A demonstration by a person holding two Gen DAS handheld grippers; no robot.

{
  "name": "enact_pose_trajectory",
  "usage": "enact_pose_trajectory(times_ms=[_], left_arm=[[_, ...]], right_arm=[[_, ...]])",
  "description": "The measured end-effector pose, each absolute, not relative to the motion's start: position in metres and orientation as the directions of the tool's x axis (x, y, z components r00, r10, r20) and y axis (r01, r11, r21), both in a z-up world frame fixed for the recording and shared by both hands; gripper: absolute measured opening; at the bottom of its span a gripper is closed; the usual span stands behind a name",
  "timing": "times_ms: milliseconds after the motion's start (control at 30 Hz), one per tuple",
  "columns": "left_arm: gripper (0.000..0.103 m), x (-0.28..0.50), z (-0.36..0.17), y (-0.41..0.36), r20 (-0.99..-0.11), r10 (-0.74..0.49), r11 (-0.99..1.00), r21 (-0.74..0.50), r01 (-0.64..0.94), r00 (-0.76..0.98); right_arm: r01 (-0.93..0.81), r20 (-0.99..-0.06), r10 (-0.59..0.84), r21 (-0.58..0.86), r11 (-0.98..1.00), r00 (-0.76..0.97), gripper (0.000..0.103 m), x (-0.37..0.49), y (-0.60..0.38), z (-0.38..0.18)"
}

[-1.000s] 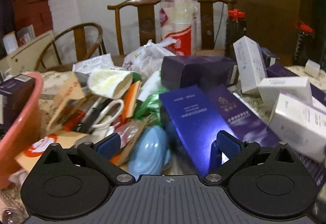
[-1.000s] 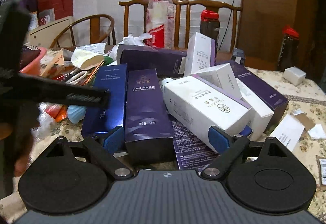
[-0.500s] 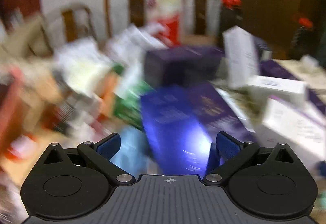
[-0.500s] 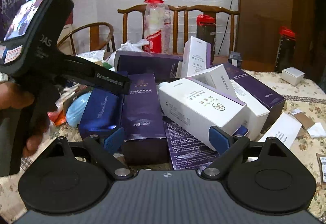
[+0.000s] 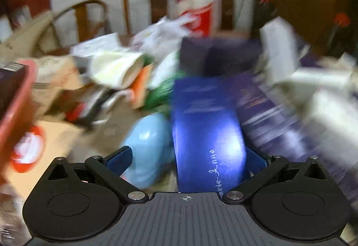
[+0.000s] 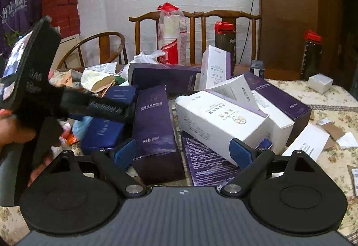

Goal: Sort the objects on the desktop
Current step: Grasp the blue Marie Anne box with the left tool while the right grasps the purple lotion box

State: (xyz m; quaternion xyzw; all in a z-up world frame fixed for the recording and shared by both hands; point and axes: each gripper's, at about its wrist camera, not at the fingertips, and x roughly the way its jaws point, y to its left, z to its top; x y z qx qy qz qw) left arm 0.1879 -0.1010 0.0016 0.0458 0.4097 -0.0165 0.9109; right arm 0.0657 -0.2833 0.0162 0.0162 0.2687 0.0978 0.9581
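Each gripper is matte black plastic: a ribbed grey-black centre plate with a small crosshair mark at 12 o'clock, 2 round disc housings at 4 and 8 o'clock, silver screws at the linkage pivots, and 2 dark blue pads. The left gripper (image 6: 125,111), seen from the right wrist camera, carries a small lit screen and pale lettering along its arm.

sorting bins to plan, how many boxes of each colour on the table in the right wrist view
blue box: 1
purple boxes: 3
white boxes: 5
total: 9
Not counted: small dark box at the back, colour unclear.
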Motion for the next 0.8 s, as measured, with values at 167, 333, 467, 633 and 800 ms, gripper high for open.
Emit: enact_pose_trajectory(times_ms=[167, 333, 467, 633, 800], left_arm=[[0.103, 0.178, -0.023, -0.087, -0.777, -0.009, 0.985, 0.102, 0.14, 0.63], [0.103, 0.176, -0.031, -0.068, -0.767, -0.063, 0.988, 0.042, 0.147, 0.639], [0.103, 0.174, -0.032, -0.077, -0.741, -0.069, 0.98, 0.075, 0.184, 0.668], [0.103, 0.185, -0.031, -0.084, -0.737, -0.074, 0.975, 0.089, 0.205, 0.671], [0.103, 0.187, -0.032, -0.082, -0.72, -0.098, 0.977, 0.062, 0.204, 0.687]], right_arm=[[-0.191, -0.521, 0.215, 0.099, 0.976, 0.826, 0.092, 0.07, -0.276, 0.012], [-0.246, -0.506, 0.258, 0.092, 0.965, 0.823, 0.092, 0.08, -0.265, 0.023], [-0.275, -0.531, 0.299, 0.125, 0.953, 0.793, 0.092, 0.108, -0.26, 0.032], [-0.263, -0.603, 0.357, 0.242, 0.934, 0.714, 0.092, 0.147, -0.262, 0.021], [-0.221, -0.646, 0.258, 0.14, 0.965, 0.718, 0.092, 0.169, -0.25, 0.015]])
